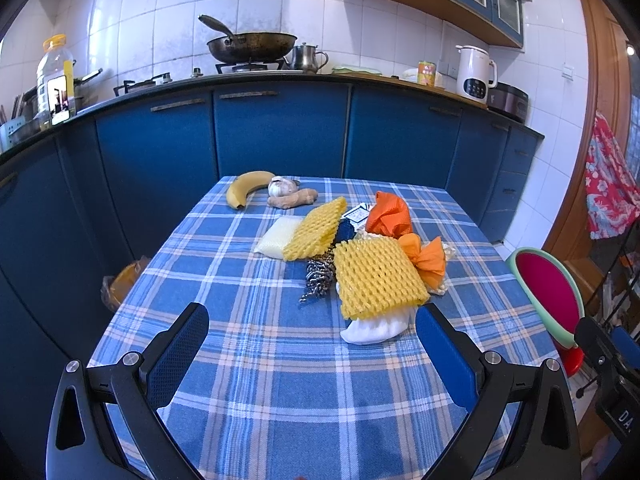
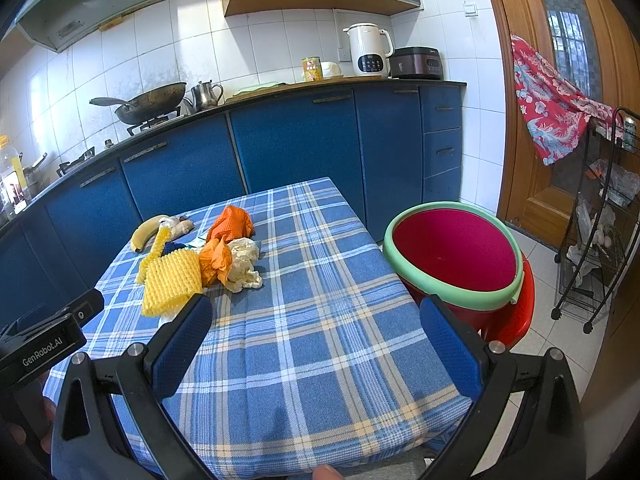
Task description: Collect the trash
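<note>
A pile of trash lies mid-table on the blue plaid cloth (image 1: 256, 360): two yellow foam nets (image 1: 378, 276) (image 1: 316, 230), orange bags (image 1: 390, 216), a white foam sleeve (image 1: 376, 328), a steel scourer (image 1: 320, 276) and crumpled paper (image 2: 244, 260). The near yellow net also shows in the right wrist view (image 2: 172, 280). A red basin with a green rim (image 2: 456, 256) stands on a red stool right of the table. My left gripper (image 1: 312, 344) is open and empty, just short of the pile. My right gripper (image 2: 316, 332) is open and empty over the table's near right part.
A banana (image 1: 246, 188), garlic (image 1: 282, 187) and ginger (image 1: 292, 199) lie at the table's far edge. Blue cabinets (image 1: 280, 128) with a wok (image 1: 252, 46) stand behind. A bagged bin (image 1: 120, 284) sits left of the table. A wire rack (image 2: 600, 224) stands far right.
</note>
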Motion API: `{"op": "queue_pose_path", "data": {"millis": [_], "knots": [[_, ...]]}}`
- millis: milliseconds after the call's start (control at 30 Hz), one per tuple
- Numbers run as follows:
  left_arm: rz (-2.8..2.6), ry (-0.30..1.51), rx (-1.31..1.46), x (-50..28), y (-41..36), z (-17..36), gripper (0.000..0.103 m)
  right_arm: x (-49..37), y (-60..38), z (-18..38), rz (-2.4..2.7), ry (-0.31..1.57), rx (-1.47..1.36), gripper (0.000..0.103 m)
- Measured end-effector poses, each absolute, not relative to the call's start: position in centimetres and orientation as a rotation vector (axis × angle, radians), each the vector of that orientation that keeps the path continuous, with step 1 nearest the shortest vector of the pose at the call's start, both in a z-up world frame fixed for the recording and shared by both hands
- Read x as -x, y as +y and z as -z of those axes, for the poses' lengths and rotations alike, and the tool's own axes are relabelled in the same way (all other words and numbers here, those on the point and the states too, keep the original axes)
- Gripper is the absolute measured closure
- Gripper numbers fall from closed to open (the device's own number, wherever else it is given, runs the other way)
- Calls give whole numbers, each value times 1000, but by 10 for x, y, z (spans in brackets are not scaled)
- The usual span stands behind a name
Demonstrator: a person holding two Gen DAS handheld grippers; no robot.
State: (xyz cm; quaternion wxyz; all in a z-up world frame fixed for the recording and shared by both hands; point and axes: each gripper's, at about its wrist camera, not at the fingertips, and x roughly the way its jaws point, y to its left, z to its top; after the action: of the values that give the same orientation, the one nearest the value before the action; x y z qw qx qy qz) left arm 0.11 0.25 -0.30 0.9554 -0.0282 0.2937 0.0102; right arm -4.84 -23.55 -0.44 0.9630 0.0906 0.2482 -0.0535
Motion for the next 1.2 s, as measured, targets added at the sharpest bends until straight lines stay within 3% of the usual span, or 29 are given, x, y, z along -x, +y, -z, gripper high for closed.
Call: {"op": "queue_pose_path", "data": {"millis": [667, 1200], "knots": [[-33, 651, 47, -15, 3, 19, 0, 34, -239, 22, 121, 551, -194, 1], [-89, 674, 35, -71, 32, 13, 0, -16, -237, 15, 67, 585, -182, 1]]}}
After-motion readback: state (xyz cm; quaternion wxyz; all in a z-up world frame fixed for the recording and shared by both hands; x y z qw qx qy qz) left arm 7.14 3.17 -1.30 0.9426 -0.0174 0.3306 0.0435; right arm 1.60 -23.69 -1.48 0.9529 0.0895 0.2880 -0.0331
